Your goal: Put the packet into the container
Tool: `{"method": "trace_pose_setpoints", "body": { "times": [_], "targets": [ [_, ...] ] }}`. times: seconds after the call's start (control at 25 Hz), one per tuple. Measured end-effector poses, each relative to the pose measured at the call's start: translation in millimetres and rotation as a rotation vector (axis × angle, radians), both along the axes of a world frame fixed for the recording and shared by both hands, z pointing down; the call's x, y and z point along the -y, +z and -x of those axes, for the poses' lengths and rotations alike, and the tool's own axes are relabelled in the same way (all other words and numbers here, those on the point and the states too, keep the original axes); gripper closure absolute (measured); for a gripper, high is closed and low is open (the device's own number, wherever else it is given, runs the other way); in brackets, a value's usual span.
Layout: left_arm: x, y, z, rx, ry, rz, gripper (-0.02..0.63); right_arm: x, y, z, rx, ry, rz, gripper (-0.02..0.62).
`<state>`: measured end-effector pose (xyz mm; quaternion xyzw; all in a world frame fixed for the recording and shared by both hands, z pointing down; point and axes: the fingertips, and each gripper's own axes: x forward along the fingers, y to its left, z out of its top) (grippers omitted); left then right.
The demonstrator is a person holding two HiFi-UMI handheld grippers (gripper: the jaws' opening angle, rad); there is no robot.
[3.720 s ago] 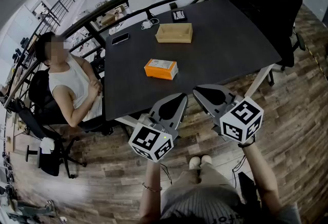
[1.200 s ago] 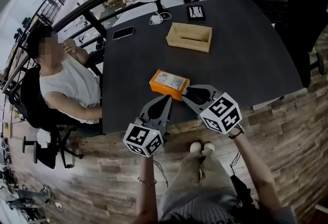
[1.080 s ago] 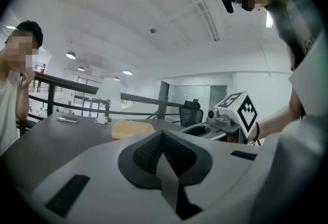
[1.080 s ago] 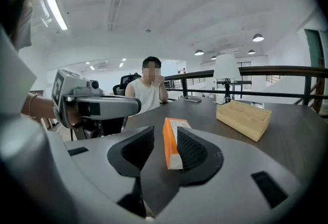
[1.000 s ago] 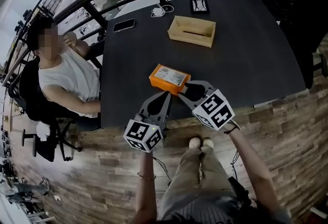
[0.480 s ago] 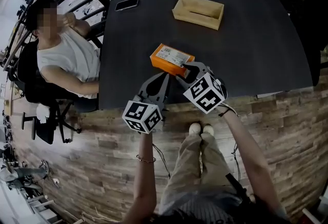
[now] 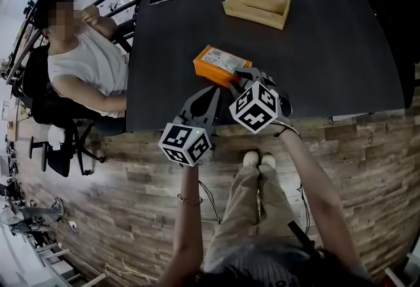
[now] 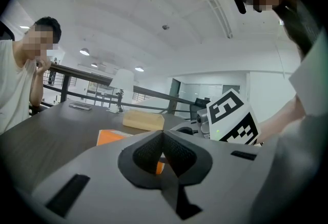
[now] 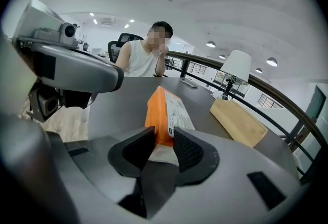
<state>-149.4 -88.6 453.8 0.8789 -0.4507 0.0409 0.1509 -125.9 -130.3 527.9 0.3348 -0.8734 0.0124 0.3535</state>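
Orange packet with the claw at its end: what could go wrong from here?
1. The right gripper has just been closing its jaws with only the near end of the orange packet between them. Held by so little, it might droop or slip when lifted.
2. The wooden container sits well across the table, so a weak hold has a long carry in which to fail.
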Motion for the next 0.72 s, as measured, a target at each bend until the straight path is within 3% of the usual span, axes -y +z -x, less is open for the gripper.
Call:
{"method": "trace_pose_setpoints", "body": {
  "times": [0.32,0.72],
  "targets": [
    [3.7,-5.1,5.6,0.007,-0.005,-0.009,0.598,7.1,-4.6,-2.4,0.007,-0.025,0.045,0.529],
    [14.3,-20.1,-2.3,-0.005,0.010,-0.039,0.598,21.5,-25.0,-24.9,0.226,-0.001,0.207,0.548]
  ]
}}
